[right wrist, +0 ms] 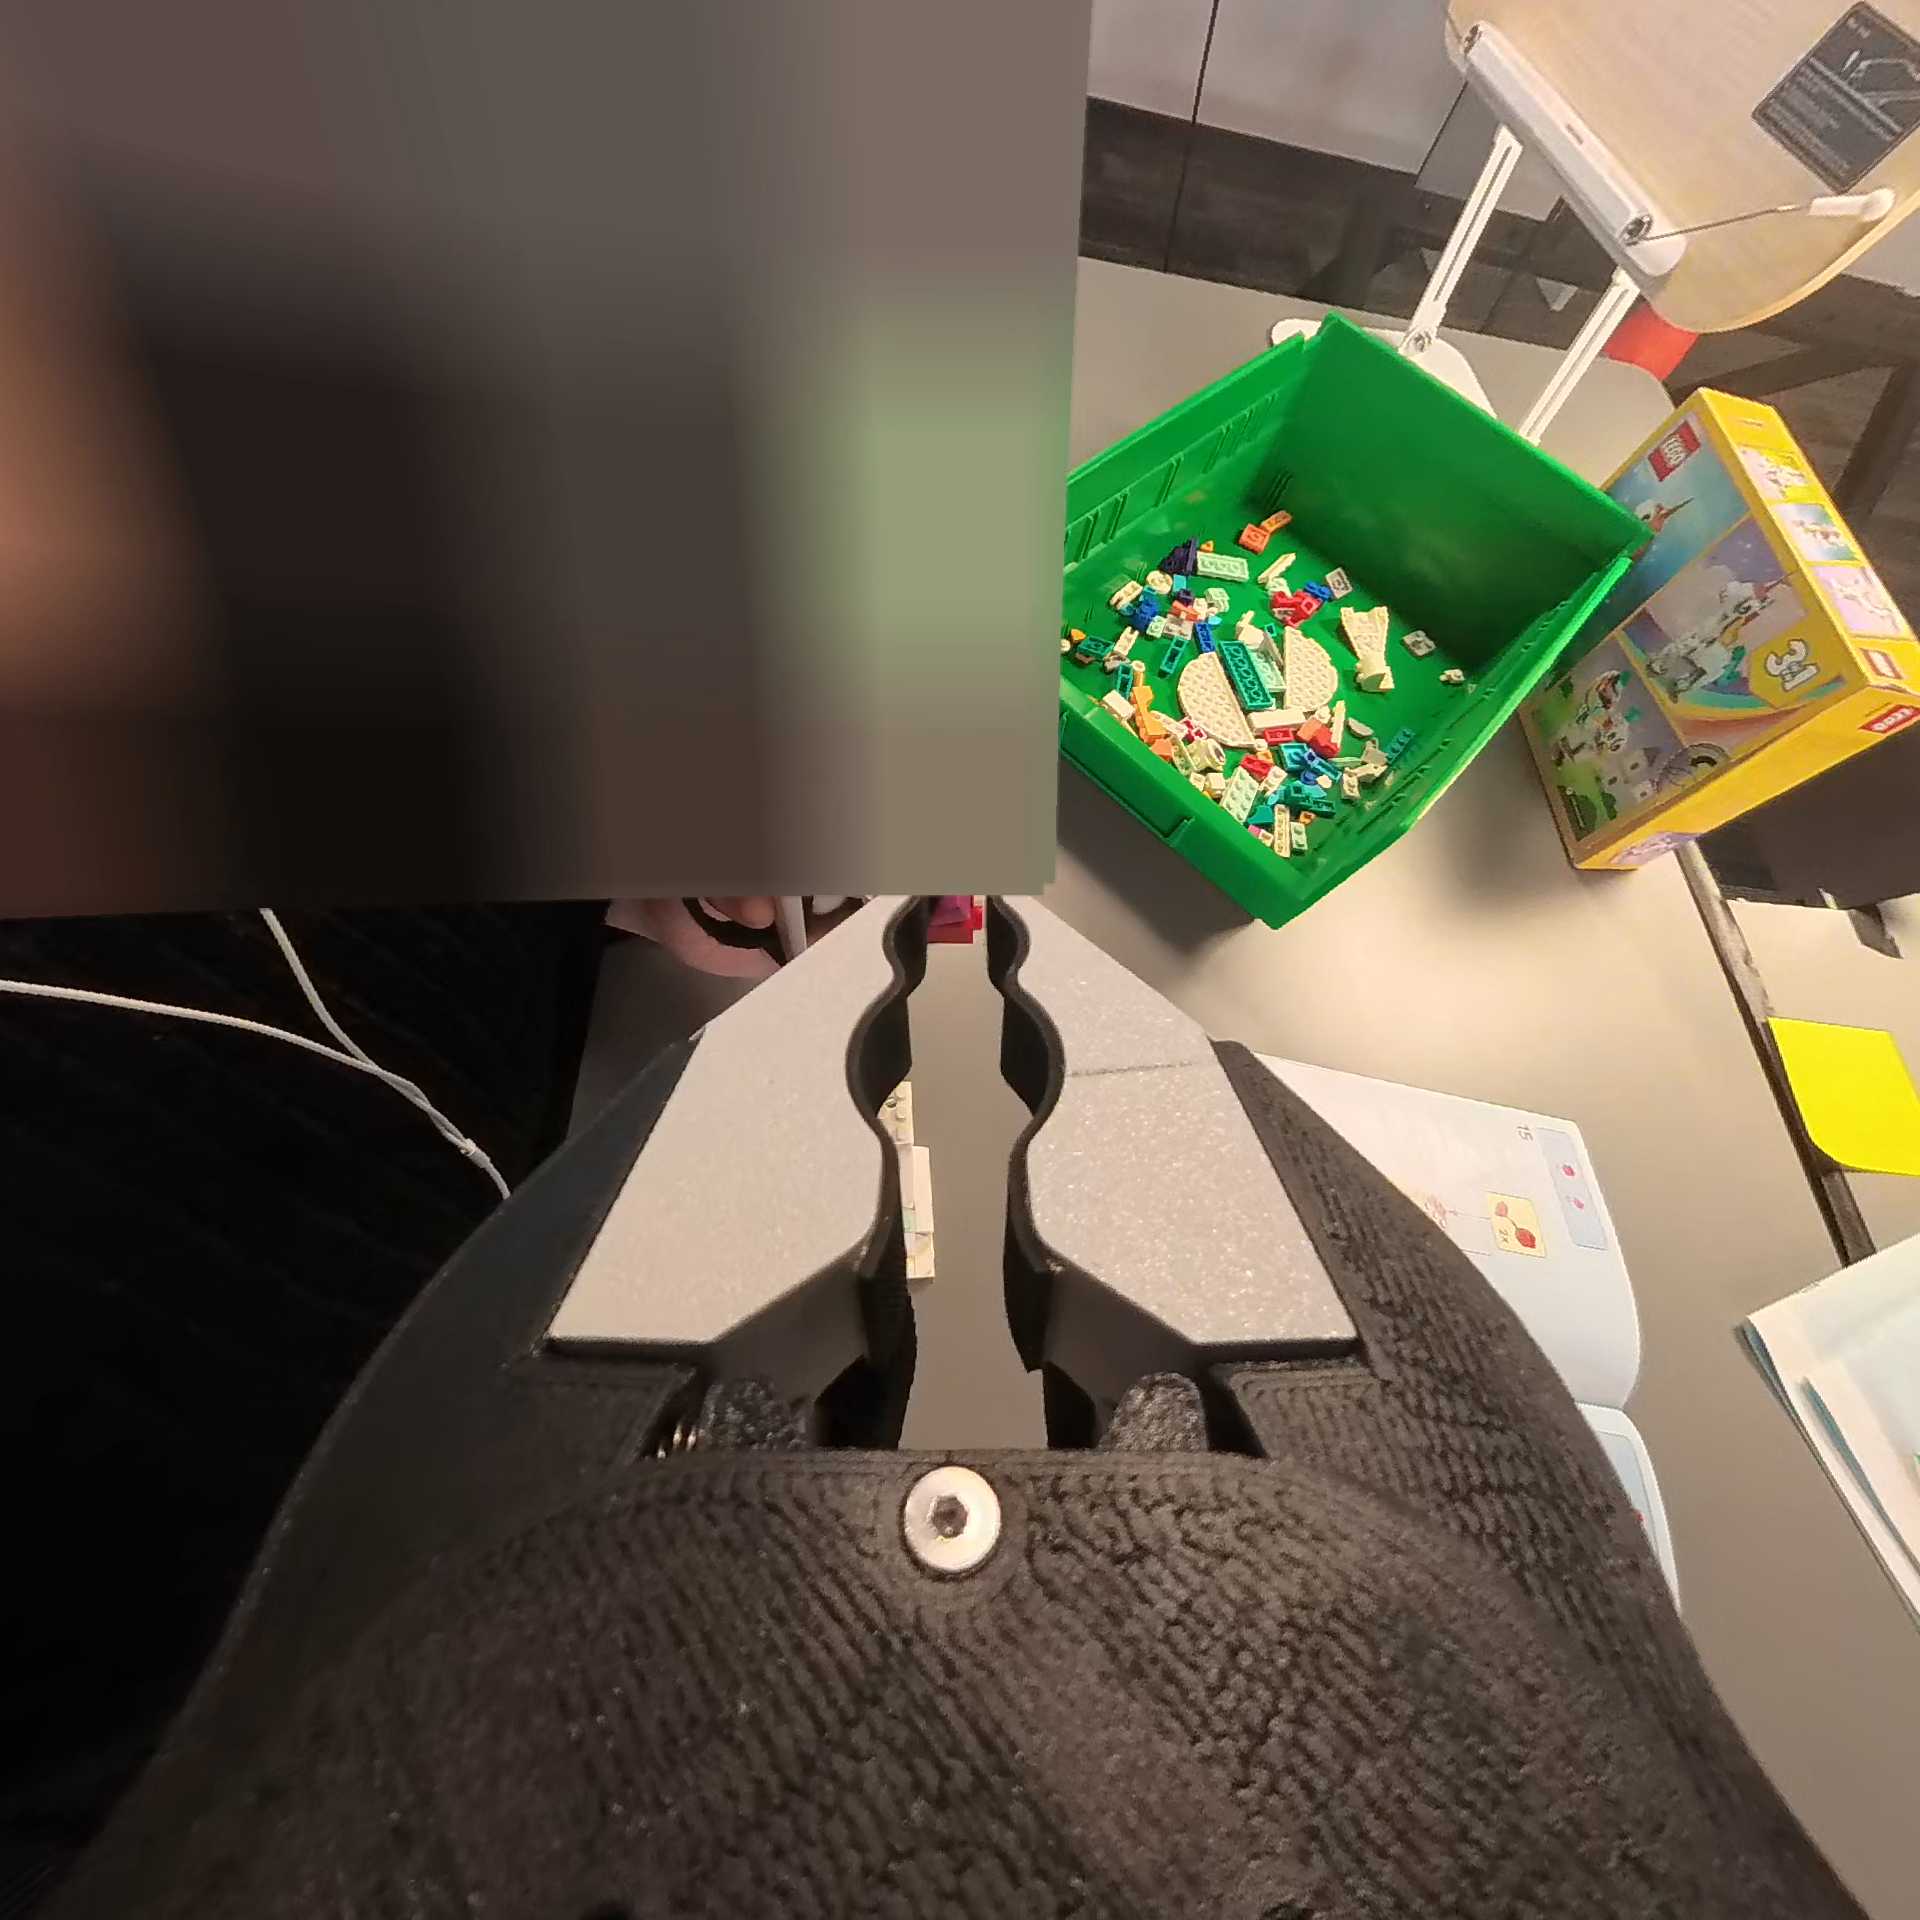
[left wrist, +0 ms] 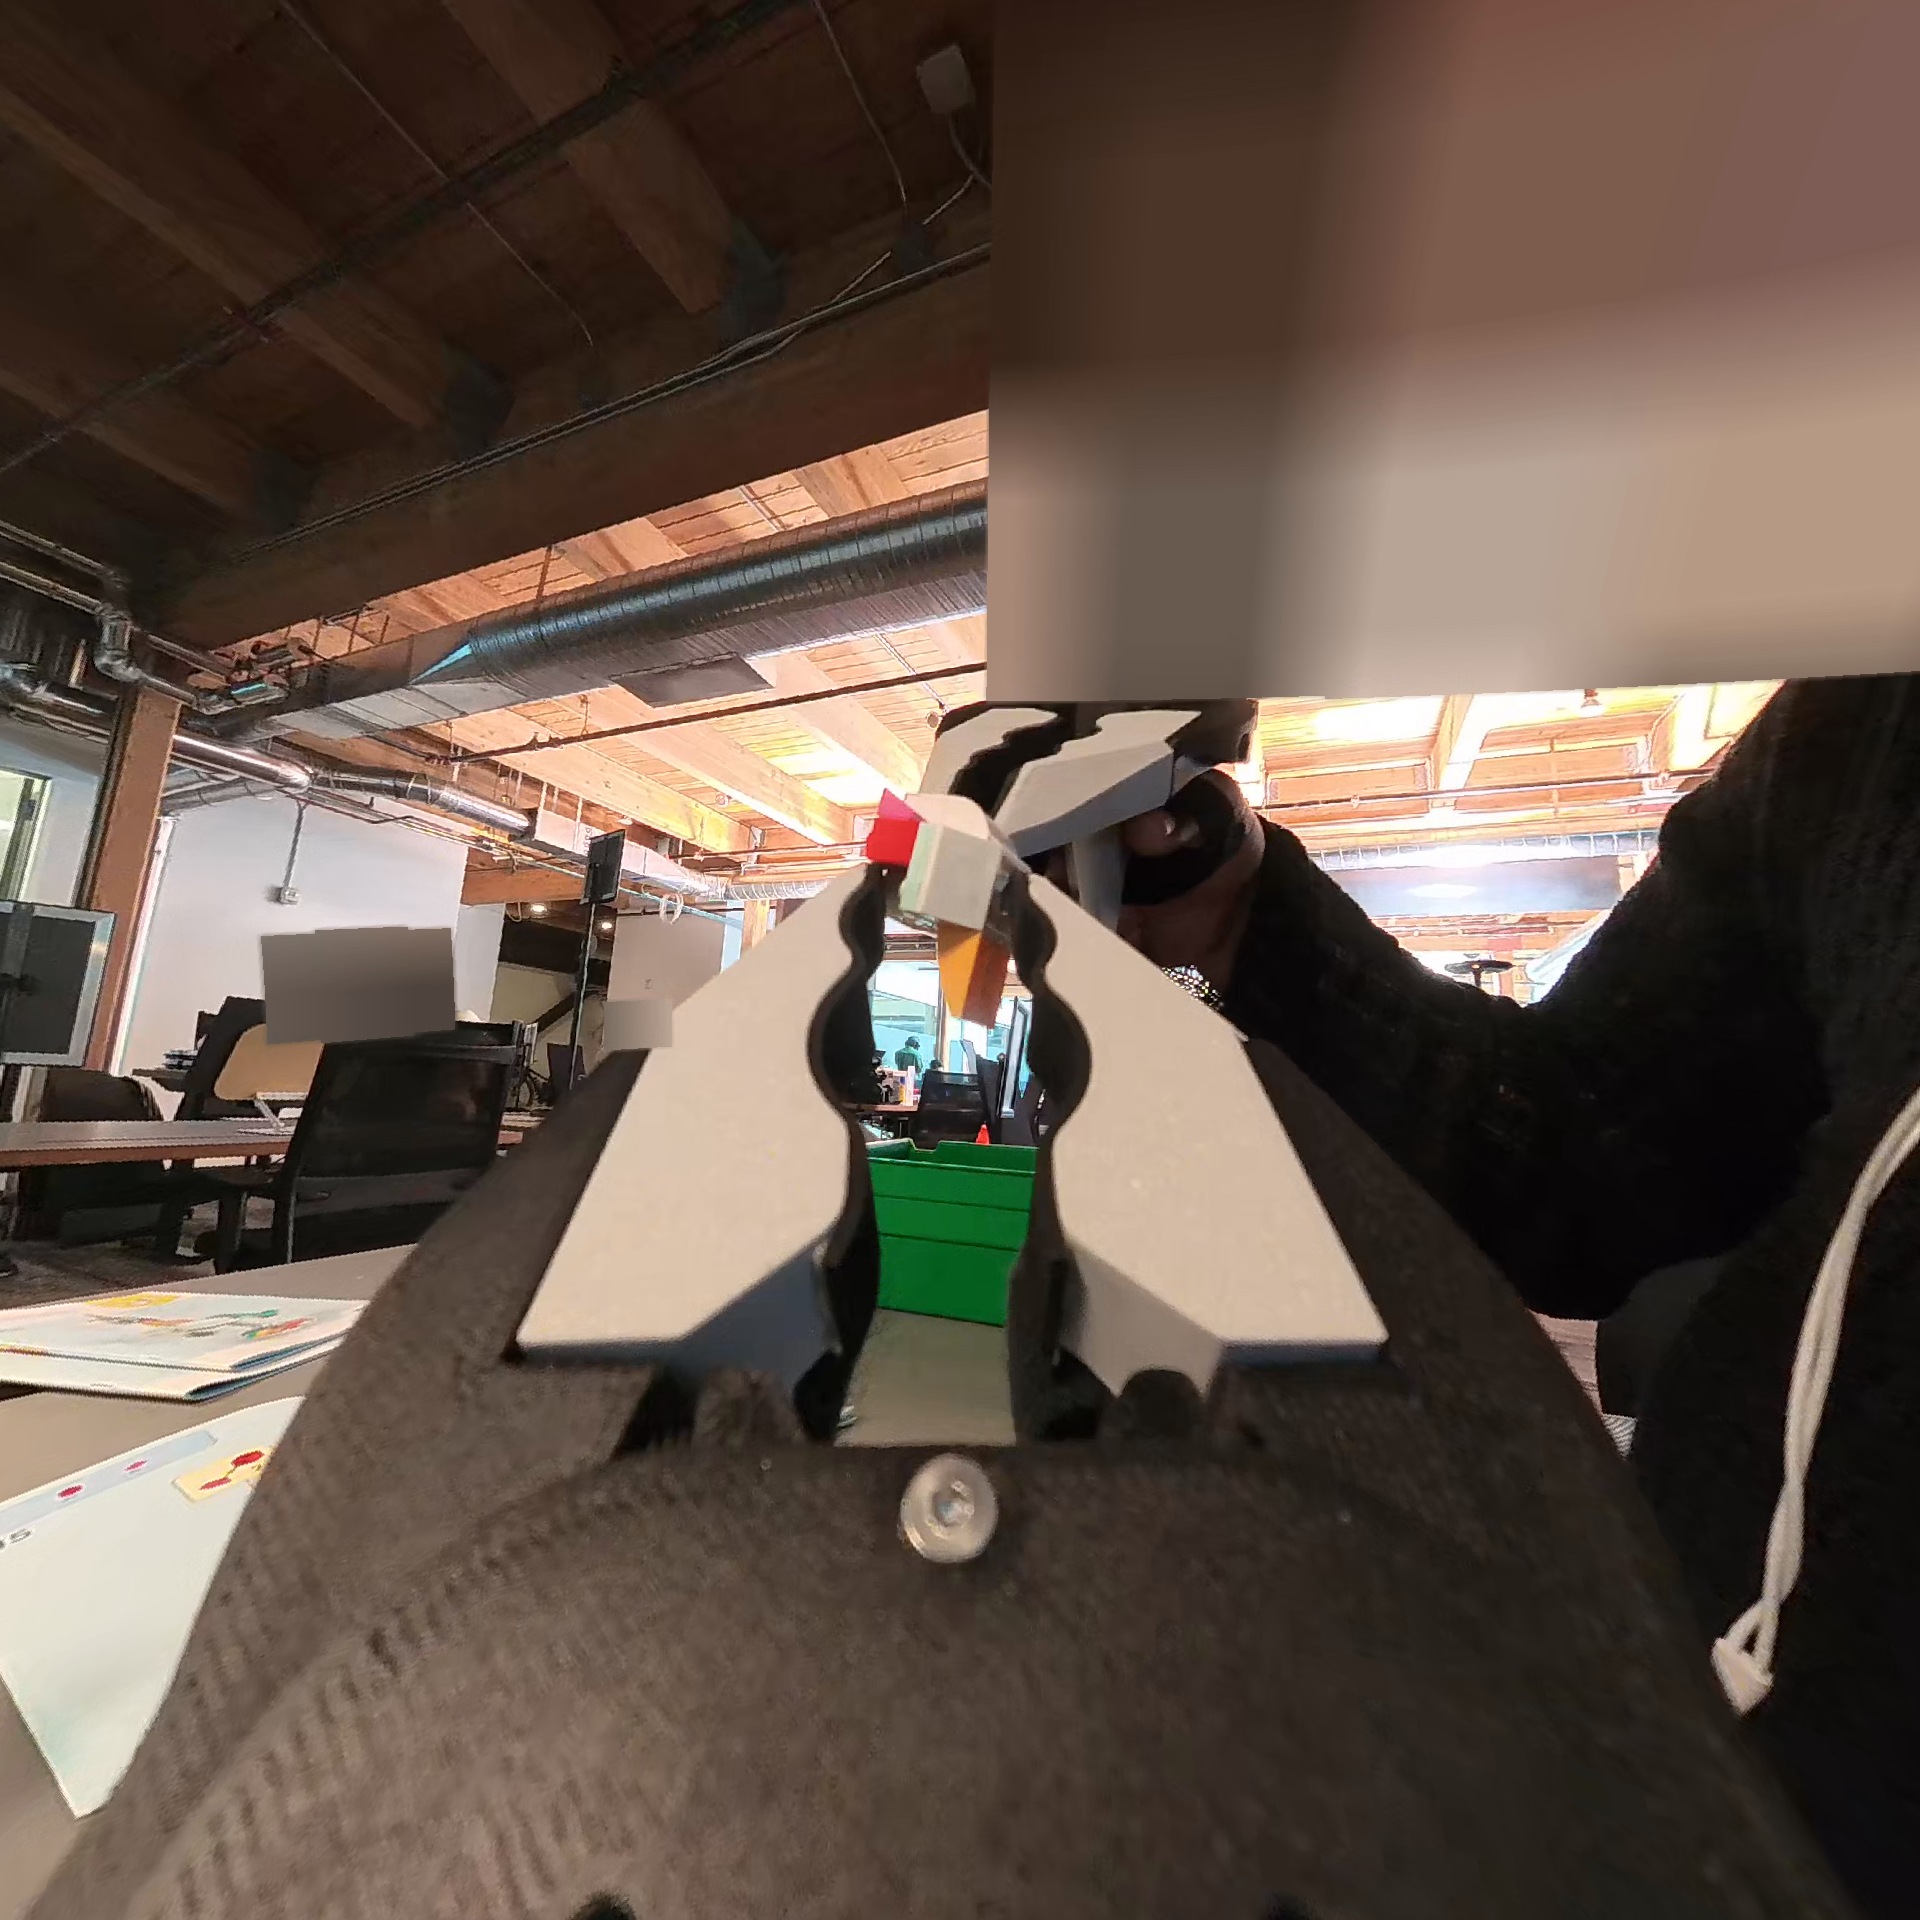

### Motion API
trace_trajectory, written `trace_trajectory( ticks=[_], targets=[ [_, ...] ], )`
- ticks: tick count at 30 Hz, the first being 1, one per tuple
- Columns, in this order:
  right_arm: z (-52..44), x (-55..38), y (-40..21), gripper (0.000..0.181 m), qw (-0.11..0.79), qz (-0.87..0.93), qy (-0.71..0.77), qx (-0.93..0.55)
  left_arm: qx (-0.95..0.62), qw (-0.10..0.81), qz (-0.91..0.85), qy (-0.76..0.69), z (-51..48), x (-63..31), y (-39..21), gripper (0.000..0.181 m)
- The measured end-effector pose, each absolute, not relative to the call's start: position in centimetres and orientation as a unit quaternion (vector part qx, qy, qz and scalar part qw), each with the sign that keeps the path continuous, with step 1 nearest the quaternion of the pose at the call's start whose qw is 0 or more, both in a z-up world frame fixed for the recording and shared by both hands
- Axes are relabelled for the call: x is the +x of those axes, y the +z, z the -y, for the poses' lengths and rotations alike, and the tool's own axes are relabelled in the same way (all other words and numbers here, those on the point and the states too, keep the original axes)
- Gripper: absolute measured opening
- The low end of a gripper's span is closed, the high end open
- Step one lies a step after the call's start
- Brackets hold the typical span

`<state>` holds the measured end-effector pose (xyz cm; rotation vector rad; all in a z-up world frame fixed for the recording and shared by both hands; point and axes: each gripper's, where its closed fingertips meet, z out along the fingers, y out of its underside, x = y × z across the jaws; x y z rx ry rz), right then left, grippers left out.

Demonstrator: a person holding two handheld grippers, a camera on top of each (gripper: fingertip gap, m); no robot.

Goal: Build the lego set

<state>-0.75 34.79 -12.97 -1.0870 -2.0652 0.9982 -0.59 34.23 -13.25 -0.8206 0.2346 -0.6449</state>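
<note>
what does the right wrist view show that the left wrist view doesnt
Only the right wrist view looks into the green bin and shows the loose lego pieces, plus the yellow lego box and a yellow sticky note.

Only the left wrist view shows the small assembly clearly, white with red and orange parts, pinched at the left gripper tips with the right gripper meeting it, under a wooden ceiling.

Both show the bin, the open instruction booklet and the person's black sleeve.
</note>
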Motion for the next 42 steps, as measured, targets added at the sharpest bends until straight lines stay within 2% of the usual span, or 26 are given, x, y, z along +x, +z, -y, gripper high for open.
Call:
trace_trajectory(
  ticks=[14, 20, 26, 36, 42],
  targets=[
    [-34.9, -0.9, -12.6, 0.013, 0.308, 0.770, 0.381, -0.408, -0.389, 0.858, -0.108, -0.318, -34.4, -0.8, -13.0, 0.023],
    [-34.7, -1.0, -11.9, 0.033, 0.348, 0.767, 0.388, -0.374, -0.387, 0.848, -0.102, -0.347, -34.2, -0.8, -12.9, 0.023],
    [-34.8, -0.7, -12.4, 0.042, 0.401, 0.779, 0.354, -0.327, -0.375, 0.827, -0.067, -0.414, -34.8, -1.9, -12.8, 0.023],
    [-36.0, -1.4, -13.8, 0.045, 0.576, 0.807, 0.077, -0.109, -0.344, 0.751, -0.019, -0.564, -35.6, -2.7, -13.3, 0.023],
    [-36.0, -2.1, -14.7, 0.038, 0.609, 0.791, -0.047, -0.001, -0.350, 0.736, -0.022, -0.580, -35.7, -2.4, -13.5, 0.023]
  ],
)
